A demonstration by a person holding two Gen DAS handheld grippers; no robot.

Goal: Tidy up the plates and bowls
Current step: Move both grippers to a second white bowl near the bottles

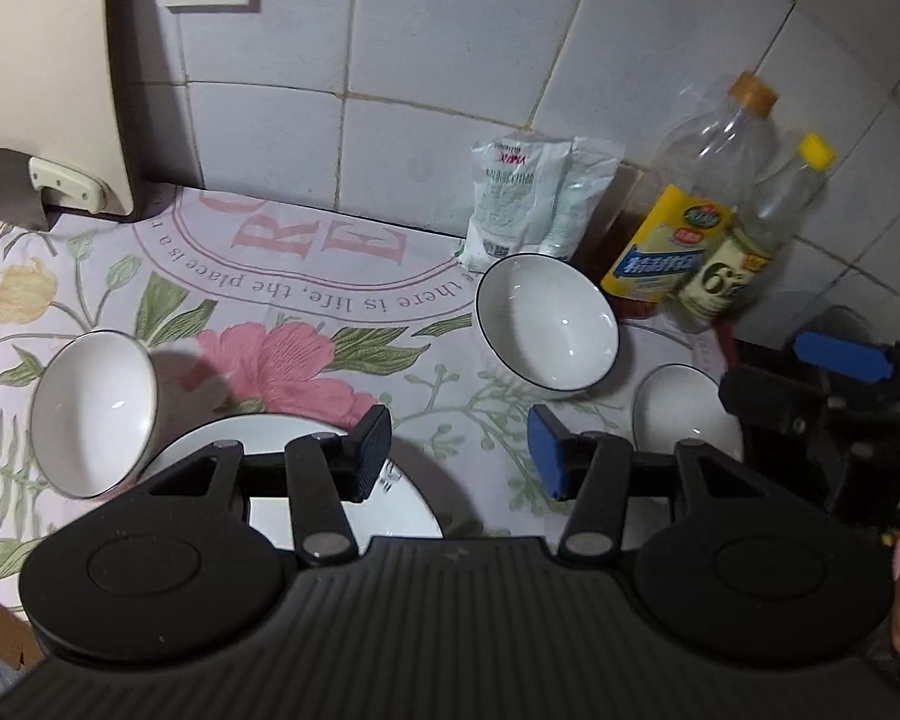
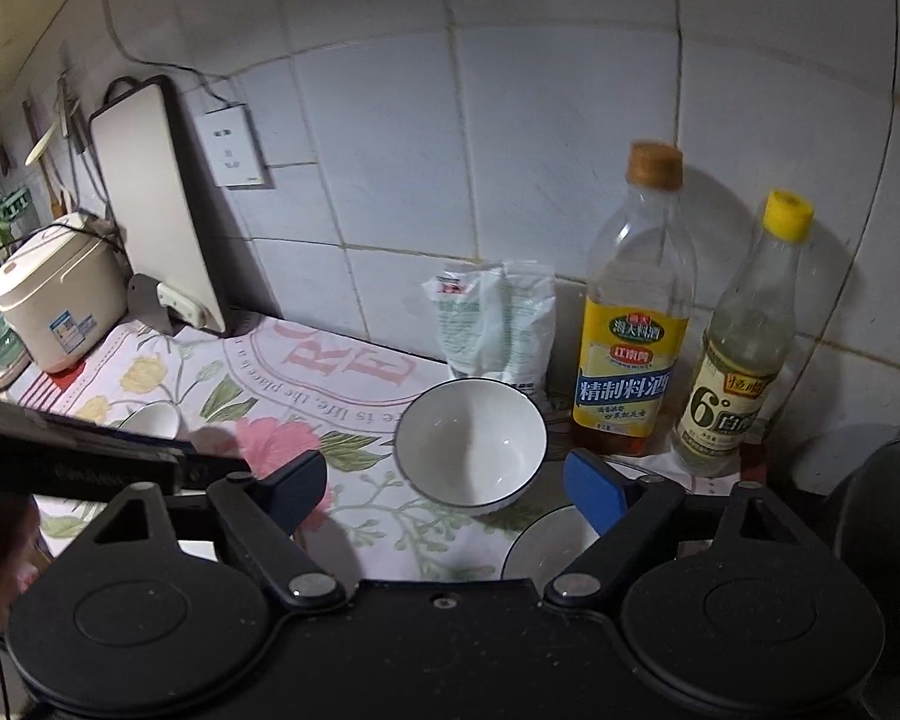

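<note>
A white bowl with a dark rim (image 1: 546, 327) (image 2: 471, 450) stands on the flowered cloth in front of the bottles. A second white bowl (image 1: 93, 411) (image 2: 150, 420) stands at the left. A white plate (image 1: 402, 510) lies under my left gripper (image 1: 459, 456), which is open and empty above the cloth. A smaller white plate (image 1: 678, 414) (image 2: 549, 546) lies at the right, under my right gripper (image 2: 450, 489), which is open and empty just in front of the first bowl. The right gripper also shows in the left wrist view (image 1: 840, 372).
Two bottles (image 2: 630, 324) (image 2: 744, 348) and a white packet (image 2: 498, 318) stand against the tiled wall. A cutting board (image 2: 162, 210) and a cleaver (image 1: 36, 186) lean at the back left. A rice cooker (image 2: 54, 294) stands far left. A dark pot (image 2: 882, 510) is at right.
</note>
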